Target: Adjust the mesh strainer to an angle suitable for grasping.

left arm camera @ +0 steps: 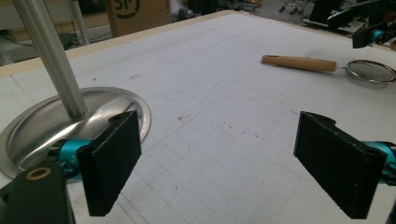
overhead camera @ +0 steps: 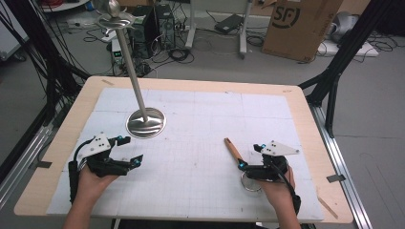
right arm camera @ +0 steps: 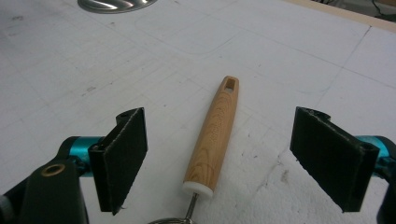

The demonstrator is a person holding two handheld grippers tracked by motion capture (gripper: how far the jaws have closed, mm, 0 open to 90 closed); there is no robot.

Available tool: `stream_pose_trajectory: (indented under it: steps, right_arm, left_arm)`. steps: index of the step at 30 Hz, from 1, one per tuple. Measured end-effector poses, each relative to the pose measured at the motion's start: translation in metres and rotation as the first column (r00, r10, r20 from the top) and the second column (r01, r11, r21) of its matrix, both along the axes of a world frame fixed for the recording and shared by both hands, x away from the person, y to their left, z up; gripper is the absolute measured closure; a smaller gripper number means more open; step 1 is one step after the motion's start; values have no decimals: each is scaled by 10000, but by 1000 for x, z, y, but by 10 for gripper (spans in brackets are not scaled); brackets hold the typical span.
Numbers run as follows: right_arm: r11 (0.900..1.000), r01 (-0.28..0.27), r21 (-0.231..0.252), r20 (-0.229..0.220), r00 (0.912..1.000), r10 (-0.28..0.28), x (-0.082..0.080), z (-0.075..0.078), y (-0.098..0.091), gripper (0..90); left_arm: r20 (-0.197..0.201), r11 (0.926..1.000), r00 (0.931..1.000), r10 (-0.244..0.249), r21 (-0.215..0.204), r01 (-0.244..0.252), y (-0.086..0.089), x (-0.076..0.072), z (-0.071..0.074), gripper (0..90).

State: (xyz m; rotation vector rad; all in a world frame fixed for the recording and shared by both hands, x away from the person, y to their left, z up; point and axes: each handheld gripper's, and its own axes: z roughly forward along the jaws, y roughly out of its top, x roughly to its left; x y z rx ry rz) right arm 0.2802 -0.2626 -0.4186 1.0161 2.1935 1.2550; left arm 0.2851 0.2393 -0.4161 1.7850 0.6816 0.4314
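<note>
we hold the right tongs (right arm camera: 217, 163) gaping astride the strainer's wooden handle (right arm camera: 212, 140) near the desk's (overhead camera: 200, 86) right front edge (left tongs (left arm camera: 217, 170) gaping, idle); next, closing on it squarely.

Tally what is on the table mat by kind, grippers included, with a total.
Strainer with wooden handle: 1
Metal stand, round base and upright pole: 1
Grippers: 2, left gripper and right gripper, both with jaws open
Total: 4
</note>
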Motion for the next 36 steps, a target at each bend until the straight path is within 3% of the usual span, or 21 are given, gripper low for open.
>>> stream_pose_trajectory:
  steps: [7, 14, 18, 22, 34, 36]
  right_arm:
    - [9996, -46, -269, -215, 9998, 41, 4, -2, 3, 201]
    - [9982, -242, -554, -638, 9977, 207, 8, -3, 5, 316]
    - [9957, -409, -829, -836, 9959, 340, 11, -4, 9, 337]
    - [9913, -520, -1206, -1199, 9921, 375, 16, -6, 12, 359]
    - [9861, -469, -1592, -1939, 9809, 153, 21, -10, 11, 431]
    - [9845, -547, -1668, -2180, 9758, 173, 22, -12, 12, 451]
  left_arm:
    - [-37, 10000, 10000, 11, 59, -10, -1, 0, -1, 155]
    - [-70, 10000, 10000, -13, 60, 13, -1, 0, -1, 155]
    - [-68, 10000, 10000, -16, 62, 16, 0, 1, -1, 155]
    - [-104, 10000, 9999, -7, 30, 7, -1, 1, -2, 155]
    - [-134, 9999, 9999, -61, 97, 62, -2, 1, -3, 155]
    - [-137, 9999, 9999, -77, 116, 79, -2, 1, -3, 155]
